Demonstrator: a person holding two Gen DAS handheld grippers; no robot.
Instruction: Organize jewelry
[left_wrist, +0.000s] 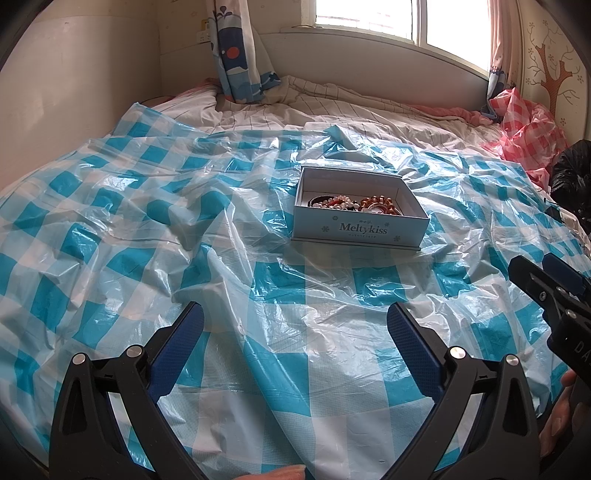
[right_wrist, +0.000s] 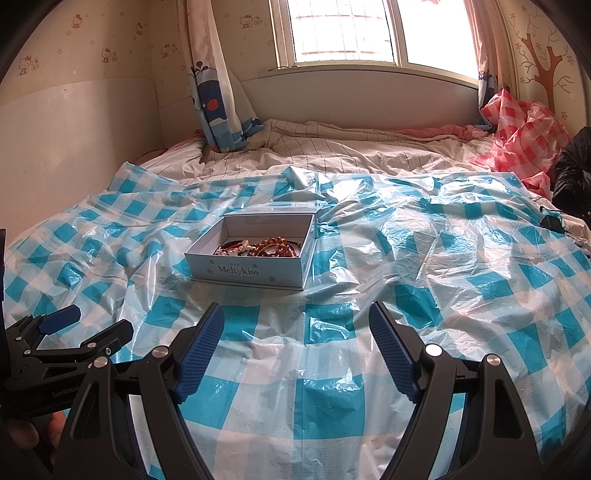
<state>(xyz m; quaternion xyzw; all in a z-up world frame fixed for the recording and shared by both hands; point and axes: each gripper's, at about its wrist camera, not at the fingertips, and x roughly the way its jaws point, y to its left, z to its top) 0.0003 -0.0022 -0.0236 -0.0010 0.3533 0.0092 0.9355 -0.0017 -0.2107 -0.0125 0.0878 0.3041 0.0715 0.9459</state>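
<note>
Two blue-padded fingers of the left gripper (left_wrist: 295, 326) fill the foreground of the left wrist view, jaws wide apart and holding nothing, above a blue-and-white checked plastic sheet (left_wrist: 147, 229) spread over the bed. Likewise the right gripper (right_wrist: 296, 325) shows two fingers, jaws apart and empty, over the same sheet (right_wrist: 461, 266); each gripper also appears at the edge of the other's view, the left one bearing the partial lettering "GenRobo". One open pale-blue box (left_wrist: 360, 230) rests on the sheet ahead of both grippers, well apart from their fingertips; its front wall reads "Meltykiss" with small snowflake marks, under a smaller word that looks like "meiji". Inside the box (right_wrist: 251, 271) lies a tangle of beaded bracelets (left_wrist: 354, 203): brown, white and red strands show, but their number cannot be counted. One striped bedsheet (right_wrist: 351, 151) lies beyond the plastic. One crumpled red-and-white checked plastic sheet (right_wrist: 524, 133) sits at far right beside one black bag (right_wrist: 572, 177). One whale-print curtain (right_wrist: 218, 103) hangs left of the one window (right_wrist: 369, 33). Cartoon-cat wallpaper (right_wrist: 107, 53) covers the left wall.
</note>
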